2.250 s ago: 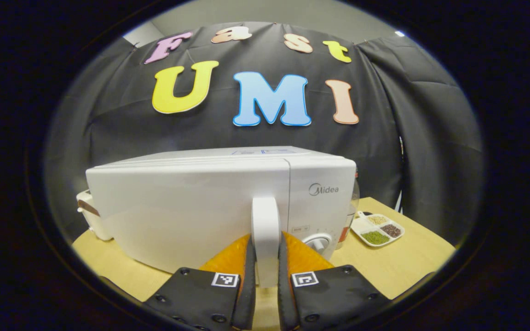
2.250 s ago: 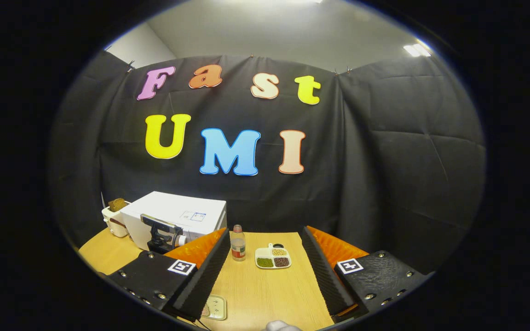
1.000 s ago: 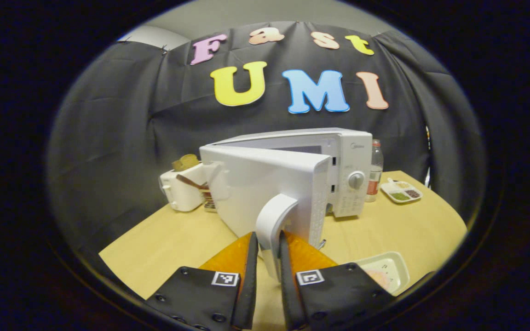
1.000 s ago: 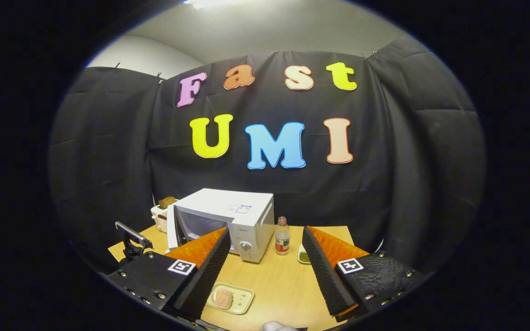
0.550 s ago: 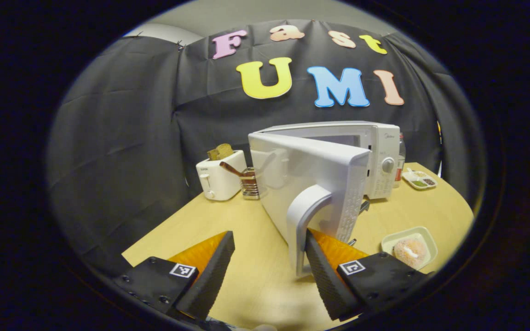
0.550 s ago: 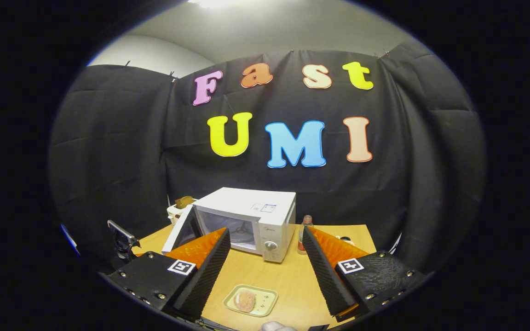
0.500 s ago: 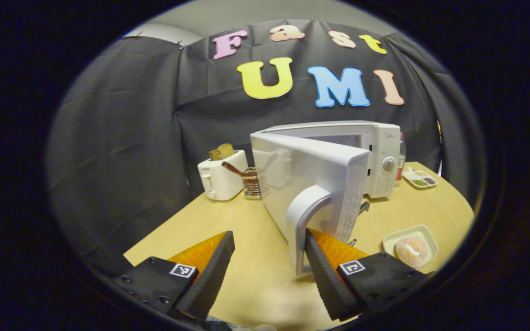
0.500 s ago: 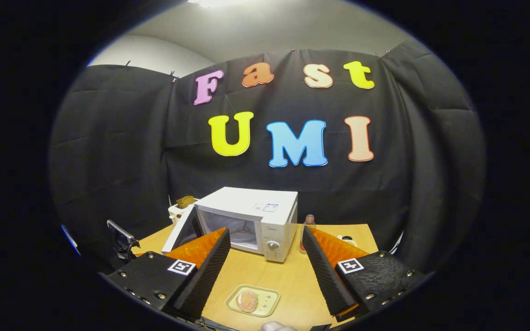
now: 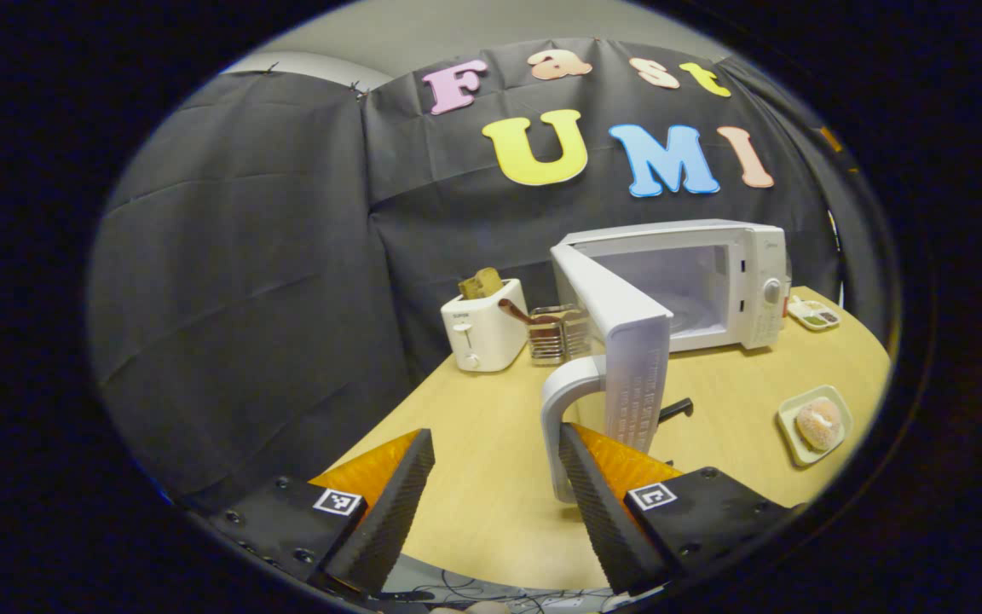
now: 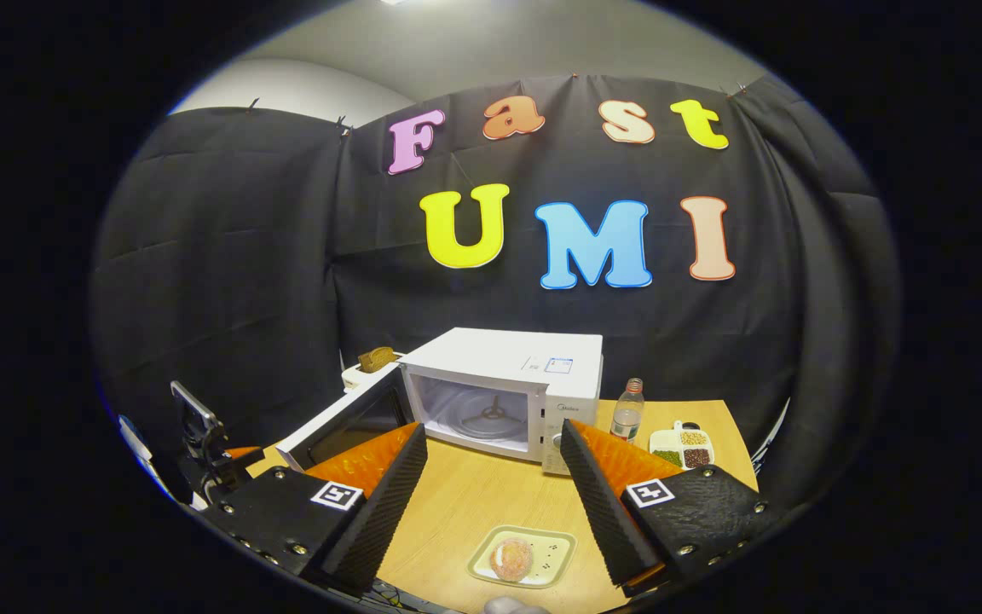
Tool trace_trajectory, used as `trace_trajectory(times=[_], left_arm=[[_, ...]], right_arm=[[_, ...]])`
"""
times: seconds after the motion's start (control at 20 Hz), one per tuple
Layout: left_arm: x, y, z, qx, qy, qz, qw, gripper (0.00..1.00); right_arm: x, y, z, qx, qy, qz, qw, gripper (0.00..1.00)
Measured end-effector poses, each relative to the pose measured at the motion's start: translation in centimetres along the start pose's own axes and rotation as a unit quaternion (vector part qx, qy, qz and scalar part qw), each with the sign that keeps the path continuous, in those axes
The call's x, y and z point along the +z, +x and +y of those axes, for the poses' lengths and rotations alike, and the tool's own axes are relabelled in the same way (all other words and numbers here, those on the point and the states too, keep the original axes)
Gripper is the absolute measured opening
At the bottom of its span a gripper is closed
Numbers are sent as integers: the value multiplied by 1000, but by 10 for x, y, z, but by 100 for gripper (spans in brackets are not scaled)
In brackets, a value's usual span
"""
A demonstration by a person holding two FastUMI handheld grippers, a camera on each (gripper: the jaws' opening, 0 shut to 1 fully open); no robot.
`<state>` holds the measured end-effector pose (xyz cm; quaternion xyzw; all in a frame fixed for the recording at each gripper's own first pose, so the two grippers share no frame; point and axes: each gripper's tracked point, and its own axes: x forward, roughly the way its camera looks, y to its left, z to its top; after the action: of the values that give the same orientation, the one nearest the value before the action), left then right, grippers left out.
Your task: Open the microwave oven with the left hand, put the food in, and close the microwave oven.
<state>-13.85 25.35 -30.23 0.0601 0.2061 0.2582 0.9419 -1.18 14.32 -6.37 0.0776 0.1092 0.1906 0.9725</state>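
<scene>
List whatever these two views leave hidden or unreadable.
- Left gripper view: the microwave floor, behind its open door.
- Left gripper view: the rack contents, too small.
- Right gripper view: the toaster, mostly behind the door.
- Right gripper view: the food type, too small.

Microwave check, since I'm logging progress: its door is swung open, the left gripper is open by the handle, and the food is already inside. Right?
Not quite. The food still sits on its tray on the table, in front of the microwave; the right gripper view shows a bare turntable inside. The door is open, and the left gripper is open by the handle.
</scene>
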Motion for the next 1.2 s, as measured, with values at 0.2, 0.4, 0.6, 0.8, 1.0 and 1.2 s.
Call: trace_trajectory(times=[0.2, 0.4, 0.6, 0.8, 1.0, 1.2], left_arm=[[0, 12, 29, 16, 1, 1, 1000, 96], [12, 8, 32, 13, -3, -10, 1000, 94], [40, -8, 32, 4, -3, -28, 1000, 94], [90, -27, 37, -6, -19, -60, 998, 97], [148, -42, 27, -25, -22, -97, 995, 99], [200, -49, 1, -57, -42, -136, 988, 100]], right_arm=[[-10, 14, 16, -1, -6, 4, 1000, 96], [-44, 25, 13, -5, -25, 29, 999, 97], [-116, 32, -7, -29, -21, 94, 995, 97], [-197, 35, -20, -38, -46, 165, 984, 97], [-255, 43, -21, -30, -70, 211, 975, 97], [-292, 55, -21, -26, -69, 238, 969, 96]])
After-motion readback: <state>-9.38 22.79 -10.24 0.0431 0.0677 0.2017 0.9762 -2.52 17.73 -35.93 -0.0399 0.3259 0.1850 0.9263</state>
